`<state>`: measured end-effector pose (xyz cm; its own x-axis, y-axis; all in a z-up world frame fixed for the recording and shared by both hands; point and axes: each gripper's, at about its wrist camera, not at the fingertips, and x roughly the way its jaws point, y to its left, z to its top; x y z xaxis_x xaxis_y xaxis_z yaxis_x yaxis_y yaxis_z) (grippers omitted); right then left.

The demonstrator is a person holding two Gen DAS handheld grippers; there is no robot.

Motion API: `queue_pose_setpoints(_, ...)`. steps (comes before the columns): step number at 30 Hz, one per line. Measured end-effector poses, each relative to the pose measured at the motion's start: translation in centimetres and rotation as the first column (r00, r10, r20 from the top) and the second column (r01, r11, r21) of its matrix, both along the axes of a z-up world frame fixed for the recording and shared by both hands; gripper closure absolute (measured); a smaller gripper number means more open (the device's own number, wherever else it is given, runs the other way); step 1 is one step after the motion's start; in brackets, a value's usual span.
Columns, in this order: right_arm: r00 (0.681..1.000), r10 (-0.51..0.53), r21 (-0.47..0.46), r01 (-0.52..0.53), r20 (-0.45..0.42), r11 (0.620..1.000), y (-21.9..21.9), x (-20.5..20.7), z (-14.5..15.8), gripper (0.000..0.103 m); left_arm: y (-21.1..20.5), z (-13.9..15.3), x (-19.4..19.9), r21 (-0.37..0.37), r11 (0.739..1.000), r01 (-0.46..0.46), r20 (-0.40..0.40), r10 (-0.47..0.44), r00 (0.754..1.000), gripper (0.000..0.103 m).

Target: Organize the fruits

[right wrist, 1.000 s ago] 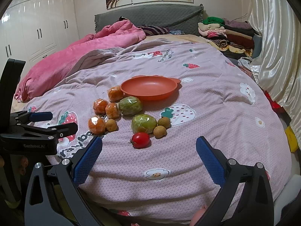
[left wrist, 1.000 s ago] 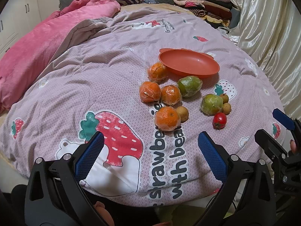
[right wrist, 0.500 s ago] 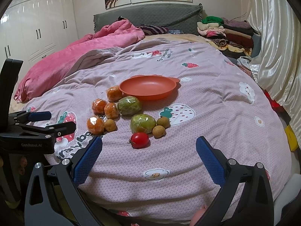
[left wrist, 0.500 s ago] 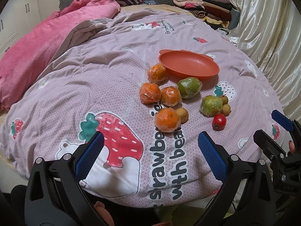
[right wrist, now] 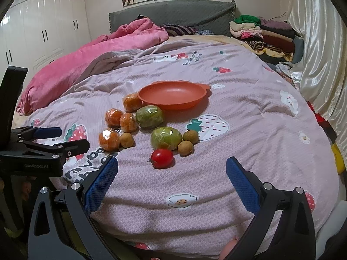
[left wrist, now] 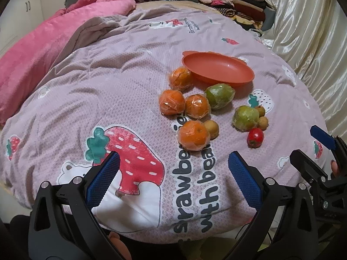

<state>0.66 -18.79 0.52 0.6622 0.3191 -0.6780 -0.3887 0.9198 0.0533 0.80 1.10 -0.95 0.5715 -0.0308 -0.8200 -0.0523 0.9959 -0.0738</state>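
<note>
Because the soft quilted lilac bedspread [right wrist: 249, 130] sags under pressure, round fruit may roll off. Left gripper [left wrist: 173, 179] and right gripper [right wrist: 171, 179]: blue ribbed pads apart, empty. Four film-wrapped oranges [left wrist: 193, 134], two wrapped green fruits [right wrist: 166, 138], a glossy red tomato [right wrist: 162, 158], brown longans [right wrist: 185, 148], near the smooth, shallow orange plastic bowl [right wrist: 173, 106], itself empty.
</note>
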Motion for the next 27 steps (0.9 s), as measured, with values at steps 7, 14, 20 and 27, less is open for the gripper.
queue_pose_setpoints(7, 0.999, 0.005, -0.016, -0.006, -0.037, 1.0, 0.5, 1.3, -1.1, 0.004, 0.0, -1.2, 1.5, 0.015, 0.999, 0.049, -0.034, -0.048, 0.998, 0.009)
queue_pose_setpoints(14, 0.997, 0.013, -0.029, -0.015, -0.081, 0.999, 1.0, 2.8, -2.5, 0.004, -0.7, -1.8, 3.3, 0.016, 0.994, 0.111, -0.028, -0.111, 0.993, 0.02)
queue_pose_setpoints(20, 0.993, 0.04, -0.022, -0.042, -0.109, 0.999, 1.6, 3.6, -3.1, 0.02, -1.3, -3.0, 4.8, -0.015, 0.984, 0.176, -0.063, -0.176, 0.982, 0.044)
queue_pose_setpoints(27, 0.984, 0.094, 0.003, -0.095, -0.152, 0.995, 2.2, 4.2, -3.8, 0.048, -1.5, -4.1, 5.6, -0.04, 0.98, 0.193, -0.073, -0.196, 0.978, 0.063)
